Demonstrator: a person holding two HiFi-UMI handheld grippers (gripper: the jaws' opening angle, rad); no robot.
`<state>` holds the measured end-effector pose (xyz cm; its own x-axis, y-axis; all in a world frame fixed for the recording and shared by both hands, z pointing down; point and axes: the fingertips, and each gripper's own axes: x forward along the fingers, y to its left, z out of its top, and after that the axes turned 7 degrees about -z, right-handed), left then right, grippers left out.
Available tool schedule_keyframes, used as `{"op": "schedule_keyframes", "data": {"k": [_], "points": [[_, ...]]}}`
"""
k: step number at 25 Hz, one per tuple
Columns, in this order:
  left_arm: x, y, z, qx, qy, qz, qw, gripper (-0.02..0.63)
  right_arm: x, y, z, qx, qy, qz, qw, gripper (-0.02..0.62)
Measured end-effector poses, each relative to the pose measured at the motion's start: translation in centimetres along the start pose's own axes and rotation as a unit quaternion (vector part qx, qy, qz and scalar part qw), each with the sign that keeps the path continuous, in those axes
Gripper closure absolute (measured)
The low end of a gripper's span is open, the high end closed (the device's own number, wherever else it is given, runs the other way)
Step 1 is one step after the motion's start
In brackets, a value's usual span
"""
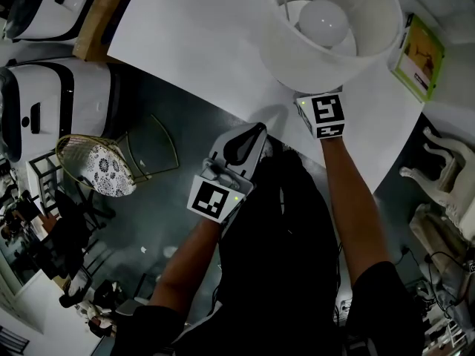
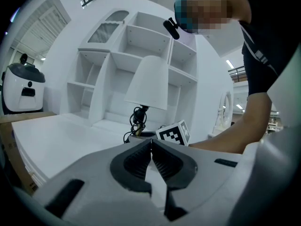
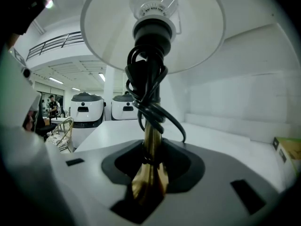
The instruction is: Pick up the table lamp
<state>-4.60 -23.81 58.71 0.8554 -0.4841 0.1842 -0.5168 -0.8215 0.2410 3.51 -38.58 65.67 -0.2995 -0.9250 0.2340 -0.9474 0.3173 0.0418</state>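
The table lamp (image 1: 334, 43) stands on the white table (image 1: 208, 43), its white shade and bulb (image 1: 323, 19) seen from above. In the right gripper view its brass stem (image 3: 150, 140), wound with a black cord (image 3: 149, 93), rises between the jaws of my right gripper (image 3: 149, 166), which close on it just above the base. In the head view the shade hides that gripper's tips; only its marker cube (image 1: 320, 116) shows. My left gripper (image 1: 256, 130) hovers at the table's near edge, shut and empty, its pads meeting (image 2: 151, 142). It points at the lamp (image 2: 149, 81).
A green box (image 1: 419, 56) lies on the table right of the lamp. A white shelf unit (image 2: 117, 55) stands behind the lamp. White round machines (image 1: 52, 110) and a wire chair (image 1: 96, 165) stand on the dark floor to the left, beyond the table edge.
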Motion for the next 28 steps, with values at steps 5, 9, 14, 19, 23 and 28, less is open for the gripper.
{"op": "schedule_keyframes", "data": {"k": [5, 9, 14, 19, 23, 28], "points": [[0.6, -0.1, 0.9, -0.003, -0.004, -0.007, 1.0, 0.586, 0.0, 0.6, 0.6, -0.008, 0.006, 0.01, 1.0, 0.466], [1.4, -0.1, 1.5, 0.0, -0.007, -0.012, 0.9999, 0.586, -0.2, 0.7, 0.7, -0.017, 0.012, 0.016, 1.0, 0.469], [1.9, 0.1, 2.0, -0.001, -0.006, -0.012, 0.9999, 0.586, -0.6, 0.8, 0.3, -0.023, 0.028, 0.02, 0.999, 0.471], [2.3, 0.8, 2.5, 0.014, -0.007, -0.012, 0.9998, 0.586, -0.3, 0.6, 1.3, -0.025, 0.032, 0.025, 0.999, 0.471], [2.5, 1.0, 2.9, 0.017, -0.007, -0.009, 0.9998, 0.586, -0.3, 0.4, 1.7, -0.031, 0.037, 0.029, 0.998, 0.472], [2.9, 0.9, 3.7, 0.019, -0.003, -0.011, 0.9997, 0.586, -0.6, 0.1, 1.9, -0.034, 0.047, 0.034, 0.998, 0.472]]}}
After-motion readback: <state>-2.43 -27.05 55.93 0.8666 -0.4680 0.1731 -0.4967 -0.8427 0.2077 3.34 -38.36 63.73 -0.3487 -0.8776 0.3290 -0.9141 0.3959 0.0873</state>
